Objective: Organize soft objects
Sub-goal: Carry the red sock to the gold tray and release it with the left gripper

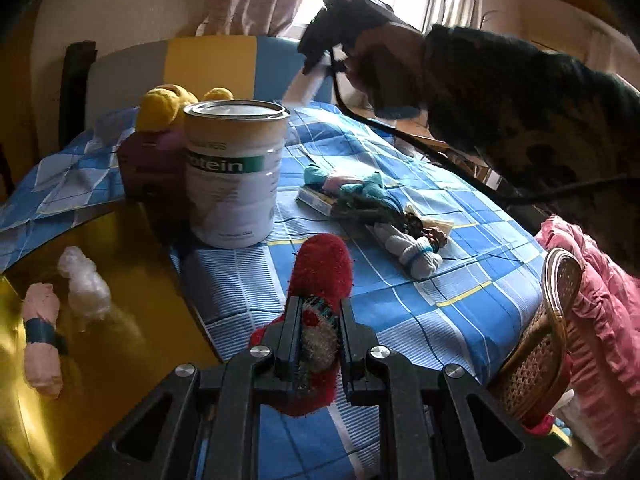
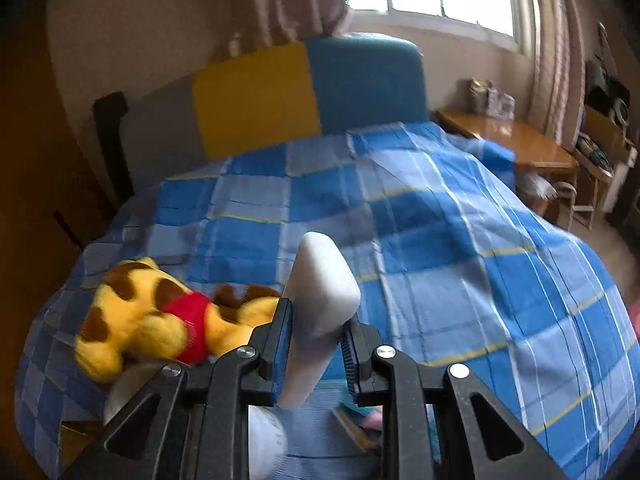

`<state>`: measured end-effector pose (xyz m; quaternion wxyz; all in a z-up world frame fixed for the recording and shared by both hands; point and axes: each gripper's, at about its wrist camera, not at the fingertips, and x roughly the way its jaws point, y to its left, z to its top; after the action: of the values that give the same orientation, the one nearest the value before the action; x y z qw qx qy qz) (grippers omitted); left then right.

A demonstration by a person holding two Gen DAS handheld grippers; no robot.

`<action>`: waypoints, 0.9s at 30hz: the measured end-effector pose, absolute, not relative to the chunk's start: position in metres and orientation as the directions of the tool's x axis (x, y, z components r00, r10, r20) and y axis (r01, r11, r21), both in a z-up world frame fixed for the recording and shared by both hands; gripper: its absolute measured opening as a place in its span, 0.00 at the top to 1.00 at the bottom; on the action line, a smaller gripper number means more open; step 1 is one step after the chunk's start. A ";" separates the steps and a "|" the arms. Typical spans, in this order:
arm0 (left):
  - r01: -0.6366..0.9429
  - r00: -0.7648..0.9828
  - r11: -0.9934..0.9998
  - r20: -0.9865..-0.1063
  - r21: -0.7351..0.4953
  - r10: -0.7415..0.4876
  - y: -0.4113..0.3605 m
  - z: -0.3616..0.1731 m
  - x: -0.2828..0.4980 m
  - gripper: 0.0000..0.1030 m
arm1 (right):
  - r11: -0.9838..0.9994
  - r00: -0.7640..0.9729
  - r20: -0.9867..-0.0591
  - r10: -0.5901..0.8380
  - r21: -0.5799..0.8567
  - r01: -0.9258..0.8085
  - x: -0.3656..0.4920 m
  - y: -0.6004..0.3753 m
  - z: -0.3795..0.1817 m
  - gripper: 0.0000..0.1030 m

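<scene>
Left gripper (image 1: 318, 344): nearest the left wrist lens, jaws nearly closed and pinching a fuzzy red sock (image 1: 320, 276) with a speckled patch; the sock sticks up and out past the fingertips, clear of the bed.

Right gripper (image 2: 316, 344): jaws drawn in on a white sock (image 2: 320, 292), which stands up between the pads, held above the bed. In the left wrist view this gripper is raised high near the window.

Bed (image 1: 400, 300): blue plaid cover; a loose heap of socks (image 1: 384, 216) lies on it, with a grey-white rolled pair at the near end and teal and pink pieces behind.

Protein tin (image 1: 236, 172): upright near the bed's left edge, lid off or open-topped, I cannot tell which; a yellow plush toy (image 1: 168, 108) sits just behind it.

Yellow side table (image 1: 100, 380): a pink rolled bundle (image 1: 42, 340) and a clear plastic wad (image 1: 84, 288) lie there.

Spotted plush (image 2: 160, 312): on the bed, left of the right gripper.

Progress: partway, by my reading; two socks in hand, the heap and toys unsorted.
</scene>
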<state>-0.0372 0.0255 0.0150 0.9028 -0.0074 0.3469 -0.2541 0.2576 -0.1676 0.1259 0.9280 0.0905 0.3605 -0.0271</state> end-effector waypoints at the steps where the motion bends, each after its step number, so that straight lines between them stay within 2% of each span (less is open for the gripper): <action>1: 0.448 0.632 0.873 -0.622 -0.193 -0.462 0.028 0.016 -0.037 0.84 | 0.984 0.745 -0.667 0.024 0.146 0.100 0.260 -0.160 0.131 0.78; 10: 0.387 0.661 0.888 -0.597 -0.247 -0.454 0.064 0.031 -0.039 0.84 | 0.993 0.784 -0.614 0.091 0.119 -0.022 0.264 -0.101 0.160 0.78; 14: 0.256 0.714 0.930 -0.596 -0.265 -0.366 0.113 0.037 -0.032 0.84 | 0.994 0.781 -0.619 0.079 0.107 -0.016 0.265 -0.098 0.156 0.78; 17: 0.097 0.715 0.961 -0.653 -0.260 -0.249 0.155 0.026 -0.012 0.84 | 0.995 0.776 -0.628 0.058 0.100 0.007 0.265 -0.103 0.152 0.78; 20: -0.029 0.627 0.957 -0.751 -0.289 -0.208 0.192 -0.001 0.022 0.84 | 0.995 0.771 -0.635 0.041 0.100 0.030 0.267 -0.110 0.148 0.78; 25: -0.117 0.543 0.965 -0.829 -0.235 -0.136 0.222 -0.030 0.067 0.82 | 0.994 0.767 -0.641 0.036 0.100 0.036 0.268 -0.111 0.147 0.78; 27: -0.165 0.535 0.959 -0.838 -0.231 -0.109 0.235 -0.036 0.074 0.68 | 0.995 0.770 -0.637 0.041 0.097 0.027 0.269 -0.106 0.149 0.78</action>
<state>0.0743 0.2349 -0.0361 0.8645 -0.1423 0.4818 0.0161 0.2692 -0.1056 0.1487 0.9393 0.0503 0.3393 0.0038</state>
